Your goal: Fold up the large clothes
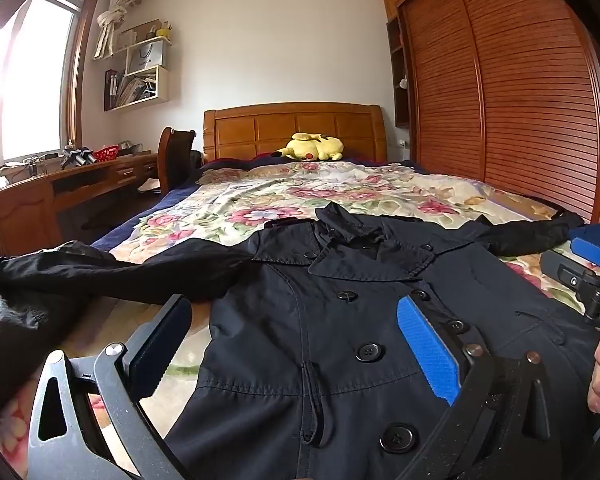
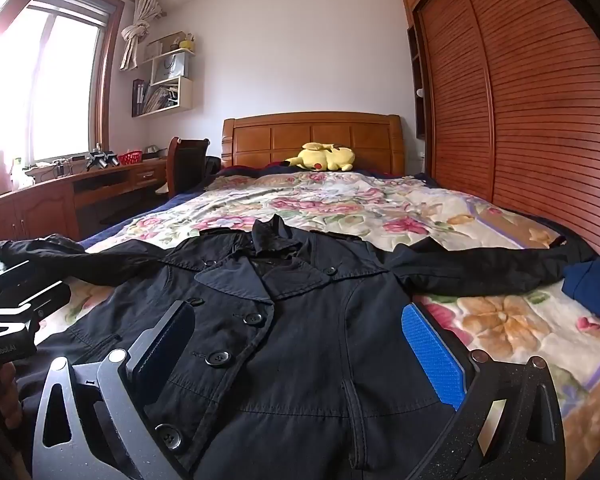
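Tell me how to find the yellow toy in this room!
Look at the big bed with the flowery blanket and follow it to the wooden headboard at the far end. The yellow plush toy lies right in front of it. It is the only bright yellow thing on the bed, with a red cheek spot.

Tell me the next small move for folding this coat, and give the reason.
Probably bring the left gripper to the left sleeve and close on it, to fold it across the chest. The dark trench coat lies face up on the floral bedspread, sleeves spread wide. Both grippers, including the right gripper, are open and empty.
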